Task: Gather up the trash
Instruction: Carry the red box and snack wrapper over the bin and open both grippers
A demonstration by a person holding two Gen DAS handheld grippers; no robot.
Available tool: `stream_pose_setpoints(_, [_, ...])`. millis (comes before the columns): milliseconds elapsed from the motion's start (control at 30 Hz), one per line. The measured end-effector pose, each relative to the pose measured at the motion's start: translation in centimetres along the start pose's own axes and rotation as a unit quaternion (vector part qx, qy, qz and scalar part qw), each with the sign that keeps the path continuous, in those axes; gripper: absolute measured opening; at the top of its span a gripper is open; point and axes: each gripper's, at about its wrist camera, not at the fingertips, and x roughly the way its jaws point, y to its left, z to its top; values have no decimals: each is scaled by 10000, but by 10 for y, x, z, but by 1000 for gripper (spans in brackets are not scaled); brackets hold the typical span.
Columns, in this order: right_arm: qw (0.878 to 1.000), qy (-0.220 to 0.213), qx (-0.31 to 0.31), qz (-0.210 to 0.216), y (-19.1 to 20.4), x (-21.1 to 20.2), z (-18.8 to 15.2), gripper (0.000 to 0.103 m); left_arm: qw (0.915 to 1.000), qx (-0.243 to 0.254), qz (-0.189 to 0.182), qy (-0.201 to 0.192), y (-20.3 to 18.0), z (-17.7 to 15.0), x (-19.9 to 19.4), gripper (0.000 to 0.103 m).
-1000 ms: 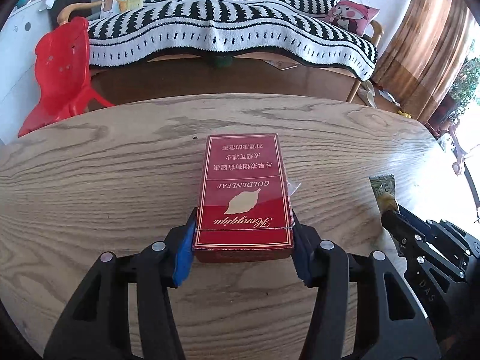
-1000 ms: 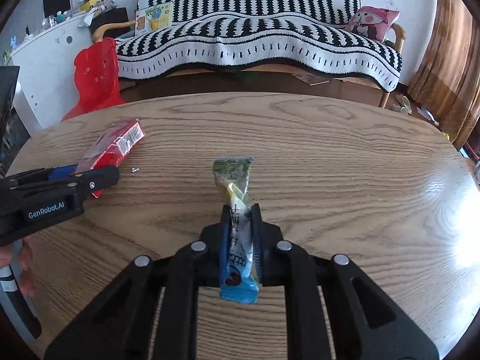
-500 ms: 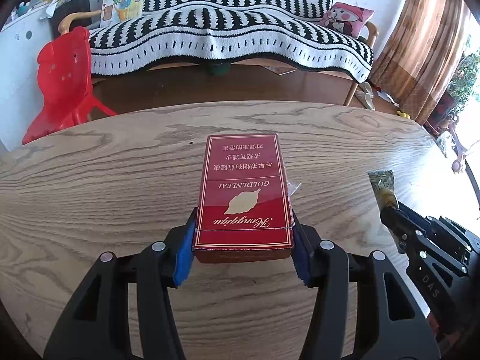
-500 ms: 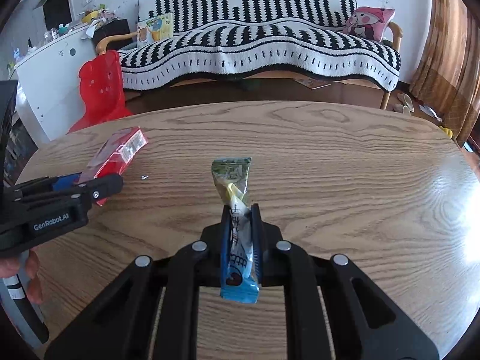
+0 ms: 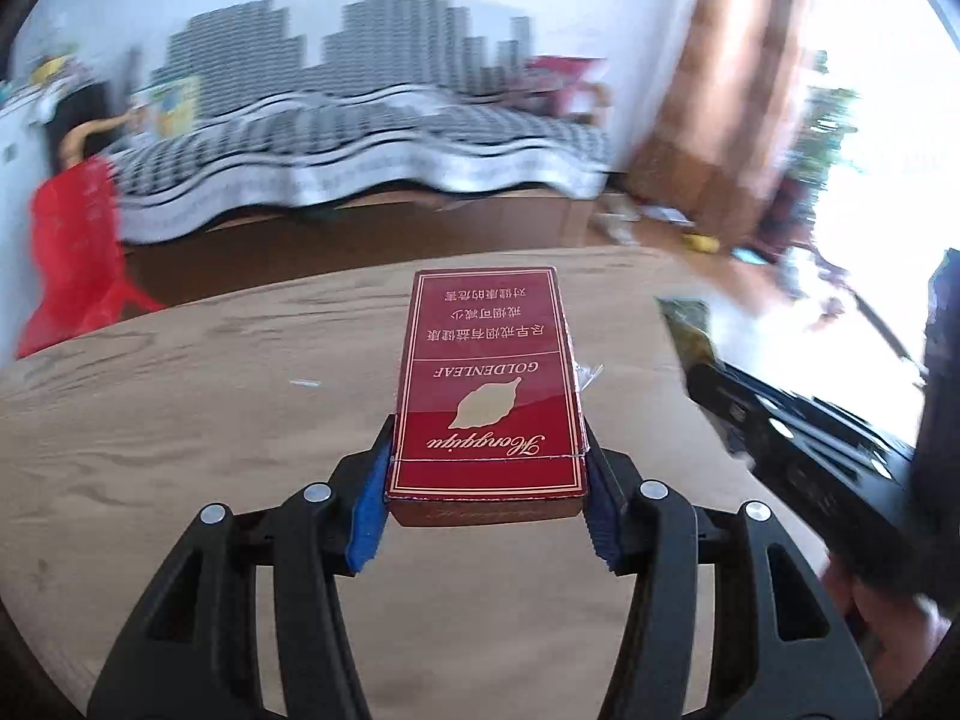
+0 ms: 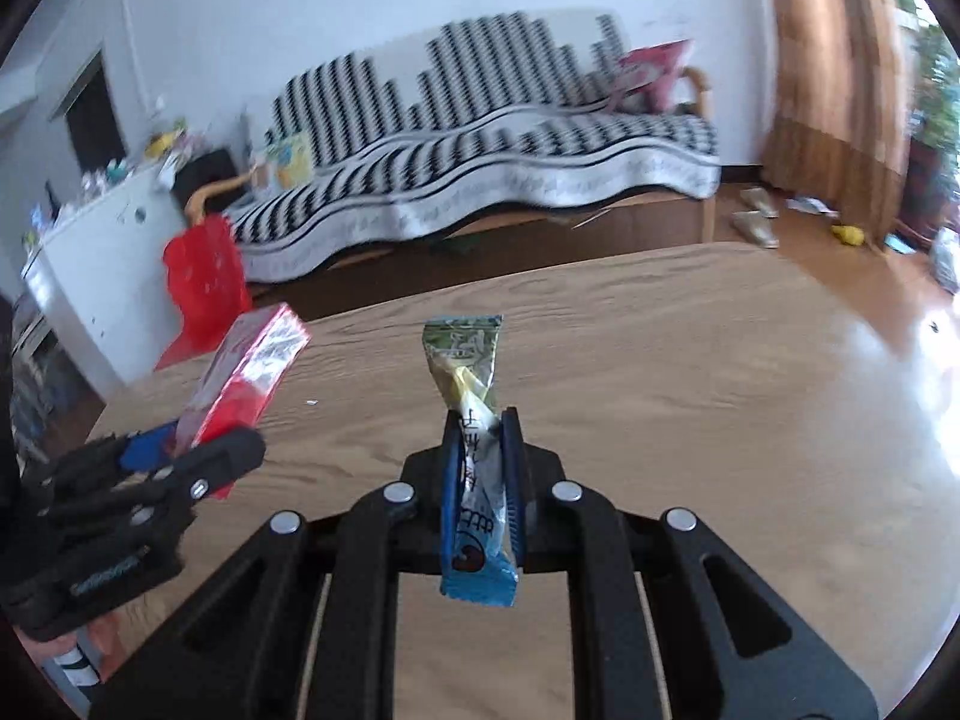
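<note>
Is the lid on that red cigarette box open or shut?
Shut. The cigarette box shows a flat, unbroken top face, lid flush, clamped by its sides in the left gripper.

A white wall [image 6: 372, 6] is seen at twelve o'clock, with a sofa [image 6: 480, 144] set against it under a black-and-white striped throw. A pink cushion [image 6: 651, 75] is propped at the sofa's two o'clock end. A red plastic chair [image 6: 204, 282] is placed at nine o'clock, beside a white cabinet [image 6: 102, 252] topped with blurred clutter. A brown curtain [image 6: 840, 60] is hung at two o'clock. The wooden floor [image 6: 780, 234] and the wood-grain table [image 6: 690, 372] are washed by strong glare at three o'clock.
</note>
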Motion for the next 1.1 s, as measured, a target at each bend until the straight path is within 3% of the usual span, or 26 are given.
stream_pose_setpoints(133, [9977,-491,187,-420,-67,-104,-8,13,9940,474,-977,86,-102,-23,-31,53])
stream_pose_setpoints(267, [9944,-568,615,-638,-130,-170,-38,14,9825,684,-1656,513,-194,-66,-36,53])
stream_pose_setpoints(367, [9914,-232,1062,-735,-179,-189,-84,14,9721,877,-1905,1051,-245,-108,-21,53])
stream_pose_setpoints(467, [9855,178,1483,-805,-218,-194,-140,14,9657,1132,-1861,1415,-278,-150,-6,53])
stream_pose_setpoints(600, [9743,853,1964,-703,-248,-179,-214,14,9618,1346,-1718,1655,-298,-195,16,53])
stream_pose_setpoints(733, [9505,1522,2664,-498,-277,-155,-276,14,9530,1658,-1549,2009,-295,-237,48,53])
stream_pose_setpoints(833, [9468,1647,2733,-421,-279,-148,-290,14,9450,1749,-1448,2356,-286,-256,71,53])
stream_pose_setpoints(900, [9442,1691,2800,-379,-280,-143,-292,14,9426,1910,-1377,2366,-285,-257,76,53])
stream_pose_setpoints(1100, [9455,1778,2698,-397,-278,-133,-286,14,9471,1817,-1315,2295,-284,-250,78,53])
